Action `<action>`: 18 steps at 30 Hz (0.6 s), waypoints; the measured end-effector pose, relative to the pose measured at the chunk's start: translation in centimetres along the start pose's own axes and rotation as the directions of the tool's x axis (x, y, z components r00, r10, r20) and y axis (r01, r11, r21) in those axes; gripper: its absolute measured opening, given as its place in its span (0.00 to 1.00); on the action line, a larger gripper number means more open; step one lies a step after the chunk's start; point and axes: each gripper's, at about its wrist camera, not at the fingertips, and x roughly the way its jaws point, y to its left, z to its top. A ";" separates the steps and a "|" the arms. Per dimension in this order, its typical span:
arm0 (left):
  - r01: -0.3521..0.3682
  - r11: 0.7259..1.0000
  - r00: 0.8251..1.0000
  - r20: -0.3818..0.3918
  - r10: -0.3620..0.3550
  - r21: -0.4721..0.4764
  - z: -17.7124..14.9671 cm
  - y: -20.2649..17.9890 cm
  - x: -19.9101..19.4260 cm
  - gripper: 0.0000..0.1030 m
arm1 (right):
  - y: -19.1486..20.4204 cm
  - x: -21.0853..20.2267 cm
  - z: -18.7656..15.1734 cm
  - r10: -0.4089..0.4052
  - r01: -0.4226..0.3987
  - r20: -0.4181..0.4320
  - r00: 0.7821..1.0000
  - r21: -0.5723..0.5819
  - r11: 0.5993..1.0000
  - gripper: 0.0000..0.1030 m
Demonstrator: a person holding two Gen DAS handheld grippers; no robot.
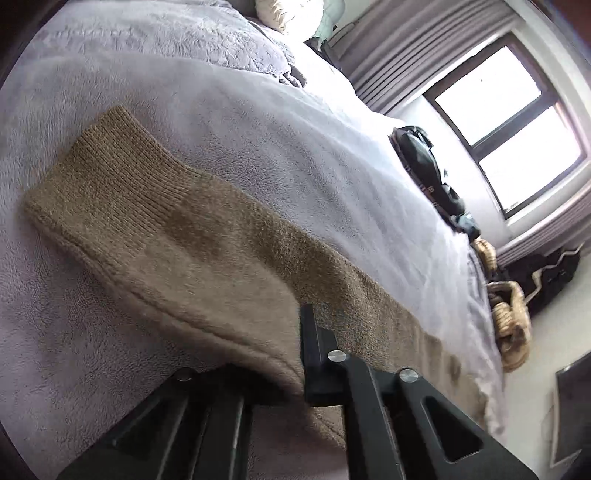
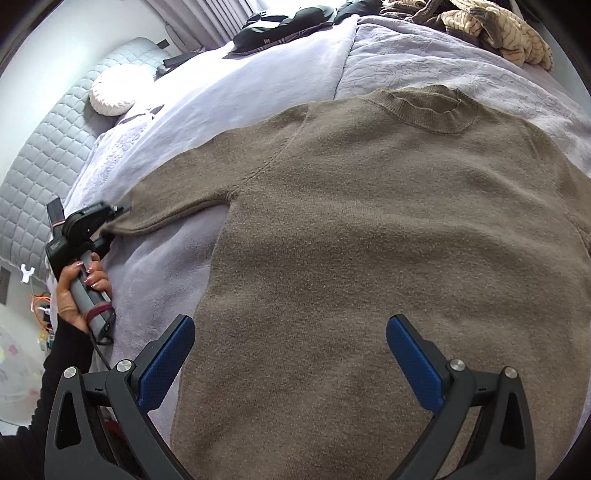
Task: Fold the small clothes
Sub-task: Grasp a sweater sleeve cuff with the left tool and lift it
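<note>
I see the sweater lying flat on the bed, collar at the far side. My right gripper hangs over its lower body. Its sleeve runs out left, where my left gripper meets the cuff. A pillow lies far left by the headboard, clothes behind the collar.

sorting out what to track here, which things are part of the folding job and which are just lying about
Part of the job:
- brown sweater, spread flat on the bed
- left gripper, shut on the sleeve
- right gripper, open above the sweater

Lying about:
- round white cushion
- black bag
- striped beige clothes
- lilac blanket underneath
</note>
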 end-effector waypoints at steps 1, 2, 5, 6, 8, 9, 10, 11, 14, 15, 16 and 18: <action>0.017 1.000 1.000 0.004 -0.017 0.003 0.0 -0.1 -0.2 0.06 | -0.1 0.0 -0.1 0.008 -0.008 0.002 1.000 0.001 1.000 1.00; 0.031 0.999 0.999 0.015 -0.031 0.020 0.0 -0.5 -0.5 0.06 | -0.3 -0.1 -0.1 0.014 -0.014 0.007 1.000 0.001 1.000 1.00; 0.086 0.990 0.995 0.049 -0.092 0.116 -0.2 -3.3 -1.7 0.06 | -0.7 -0.5 -0.1 0.046 -0.046 0.034 0.998 0.010 0.999 1.00; 0.114 0.982 0.991 0.055 -0.123 0.150 -0.2 -4.6 -2.0 0.06 | -1.0 -0.9 -0.1 0.061 -0.062 0.048 0.997 0.015 0.998 1.00; 0.183 0.958 0.979 0.051 -0.198 0.222 -0.6 -8.0 -2.8 0.06 | -1.4 -1.4 0.0 0.080 -0.082 0.069 0.994 0.025 0.996 1.00; 0.206 0.945 0.973 0.047 -0.225 0.253 -0.9 -9.5 -3.3 0.06 | -1.7 -1.7 0.0 0.090 -0.093 0.081 0.993 0.031 0.995 1.00; 0.234 0.927 0.966 0.039 -0.257 0.293 -1.5 -11.6 -3.8 0.06 | -2.1 -2.0 0.0 0.098 -0.102 0.095 0.991 0.040 0.994 1.00; 0.263 0.906 0.958 0.024 -0.287 0.331 -2.2 -13.7 -4.2 0.06 | -2.5 -2.3 0.0 0.101 -0.107 0.107 0.989 0.048 0.993 1.00; 0.335 0.845 0.936 -0.041 -0.350 0.417 -4.7 -19.8 -4.2 0.06 | -4.4 -3.3 -0.2 0.105 -0.118 0.138 0.985 0.088 0.989 1.00; 0.353 0.821 0.930 -0.070 -0.362 0.448 -5.8 -22.1 -3.8 0.06 | -5.2 -3.6 -0.4 0.103 -0.119 0.148 0.984 0.105 0.987 1.00; 0.368 0.795 0.925 -0.101 -0.367 0.483 -7.3 -24.5 -3.2 0.06 | -6.2 -4.1 -0.5 0.101 -0.121 0.160 0.982 0.125 0.985 1.00; 0.383 0.748 0.920 -0.154 -0.359 0.542 -10.2 -28.5 -1.7 0.06 | -8.1 -4.8 -0.9 0.095 -0.125 0.180 0.979 0.160 0.979 1.00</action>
